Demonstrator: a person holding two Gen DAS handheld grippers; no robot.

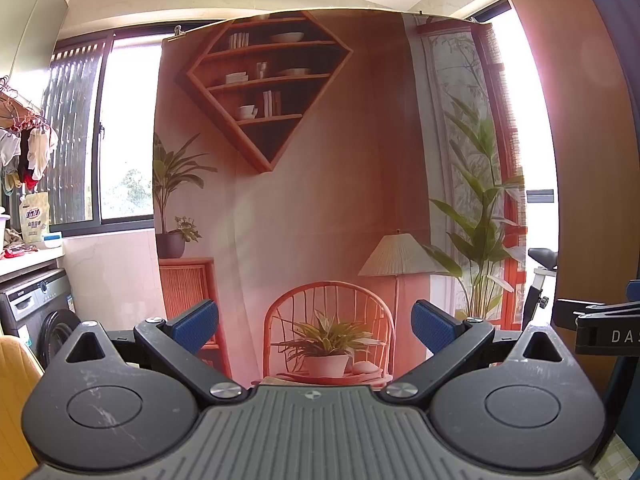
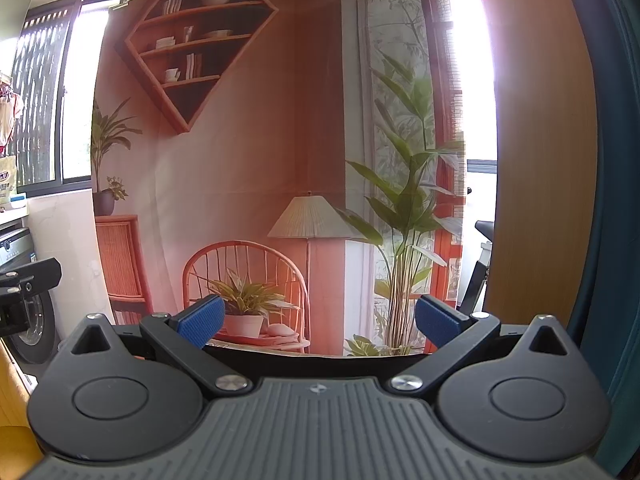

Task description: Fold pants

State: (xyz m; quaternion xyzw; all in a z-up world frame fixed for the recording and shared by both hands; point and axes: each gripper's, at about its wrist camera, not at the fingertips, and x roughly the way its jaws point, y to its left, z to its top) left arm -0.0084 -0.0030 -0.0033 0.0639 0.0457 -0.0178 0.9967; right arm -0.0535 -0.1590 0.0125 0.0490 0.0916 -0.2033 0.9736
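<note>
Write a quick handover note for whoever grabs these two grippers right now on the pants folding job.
Left hand-held gripper: open, holding nothing, aimed level at the printed room-scene backdrop cloth.
Right hand-held gripper: open, holding nothing, facing the same backdrop.
Pants: not clearly in either view; a dark edge sits just below the right gripper's fingers, and I cannot tell what it is.
Done: no fold visible.
Left: find the pants, grasp, fold.

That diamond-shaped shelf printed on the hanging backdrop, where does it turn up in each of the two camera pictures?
Left wrist view: the diamond-shaped shelf sits upper centre, slightly left, above the open left gripper.
Right wrist view: the shelf is pushed into the upper left, well left of the open right gripper.
Shared landmark: the printed lamp, lower right of the shelf in both.
</note>
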